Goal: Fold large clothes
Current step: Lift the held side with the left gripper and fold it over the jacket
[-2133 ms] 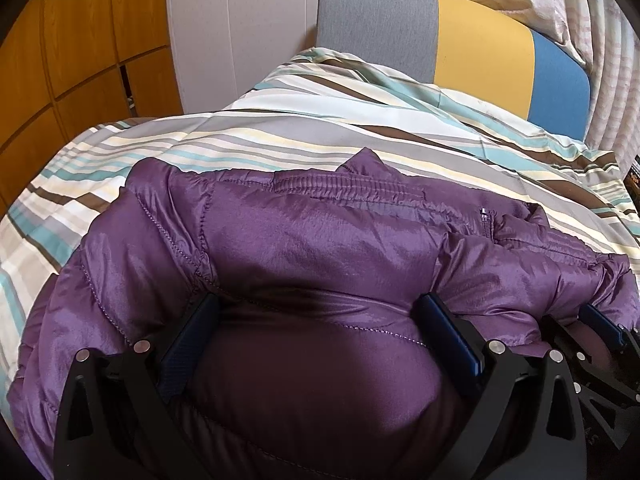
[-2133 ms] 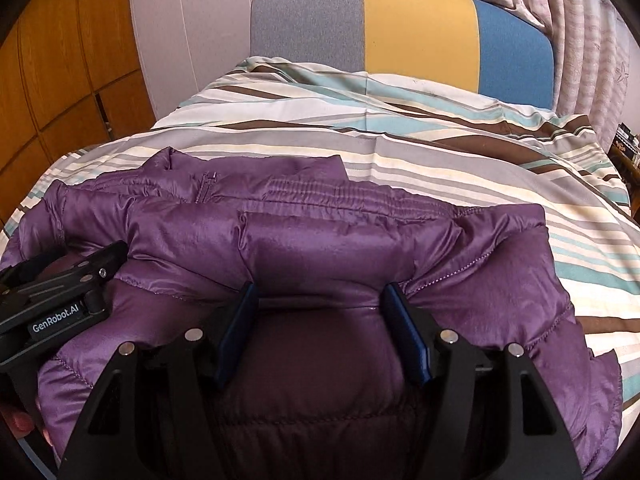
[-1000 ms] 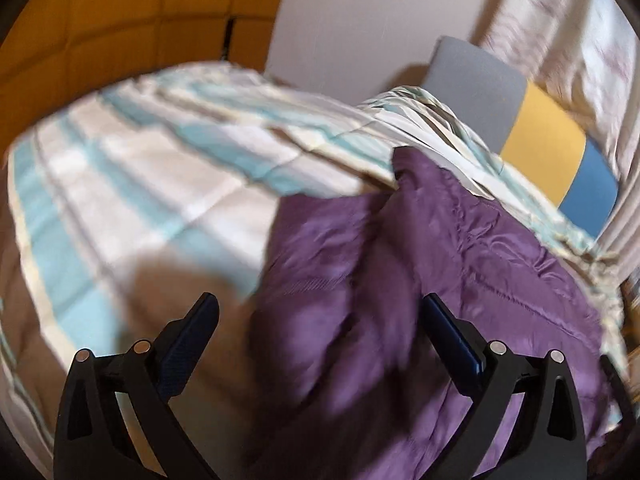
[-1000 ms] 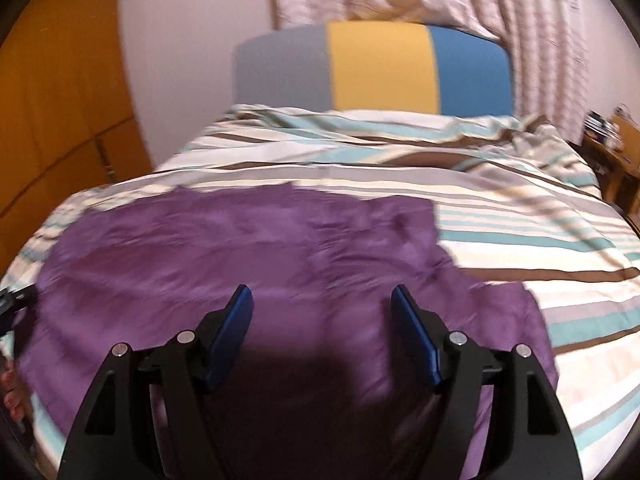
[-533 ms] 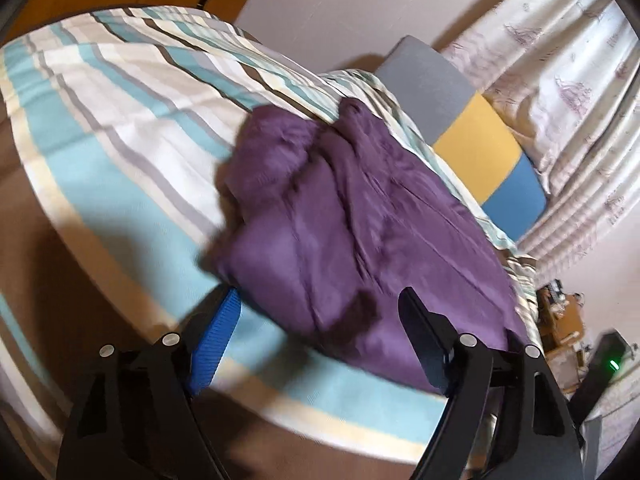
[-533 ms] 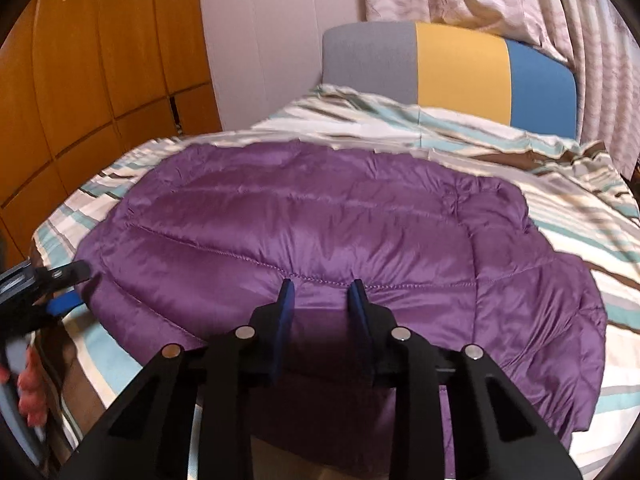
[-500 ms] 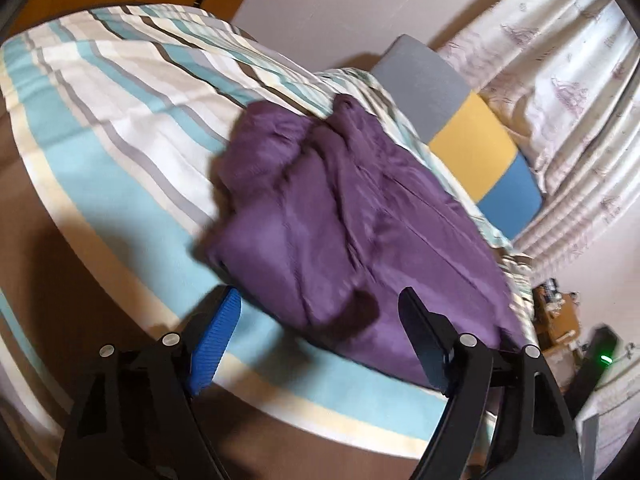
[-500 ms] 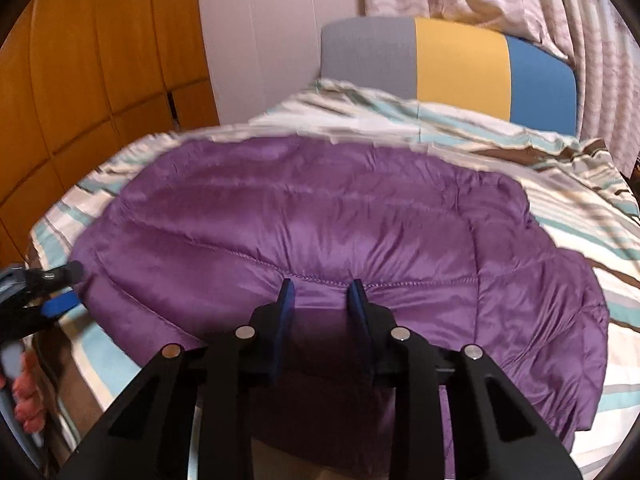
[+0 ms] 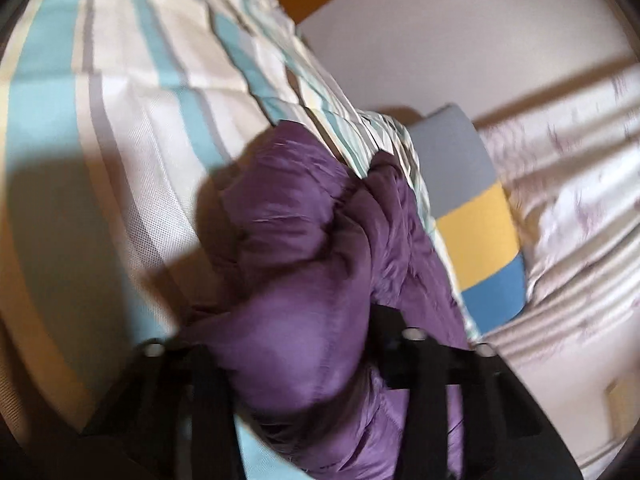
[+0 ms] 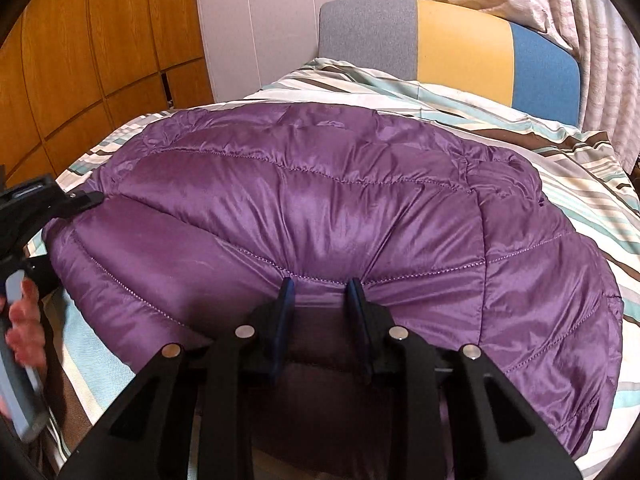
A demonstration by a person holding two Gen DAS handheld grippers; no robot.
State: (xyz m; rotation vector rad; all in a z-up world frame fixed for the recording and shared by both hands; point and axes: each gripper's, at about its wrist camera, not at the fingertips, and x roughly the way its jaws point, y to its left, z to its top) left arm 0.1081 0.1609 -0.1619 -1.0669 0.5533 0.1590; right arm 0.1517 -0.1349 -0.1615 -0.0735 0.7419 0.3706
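A purple quilted puffer jacket [image 10: 320, 208] lies spread on the striped bed. My right gripper [image 10: 320, 288] is shut on its near edge, the blue pads pinching a fold. In the left wrist view the jacket [image 9: 296, 240] bulges up between the black jaws and hides the fingertips of my left gripper [image 9: 292, 344], which is closed on the jacket's left end. The left gripper also shows at the left edge of the right wrist view [image 10: 44, 204], against the jacket's corner.
The striped duvet [image 10: 580, 184] covers the bed. A grey, yellow and blue headboard [image 10: 452, 52] stands at the far end. Wooden wall panels [image 10: 80, 60] are on the left, curtains [image 10: 600, 40] on the right. A hand [image 10: 24, 320] holds the left gripper's handle.
My left gripper moved in onto the jacket's left end and its jaws narrowed around the fabric; the view has tilted. My right gripper stays shut on the near edge.
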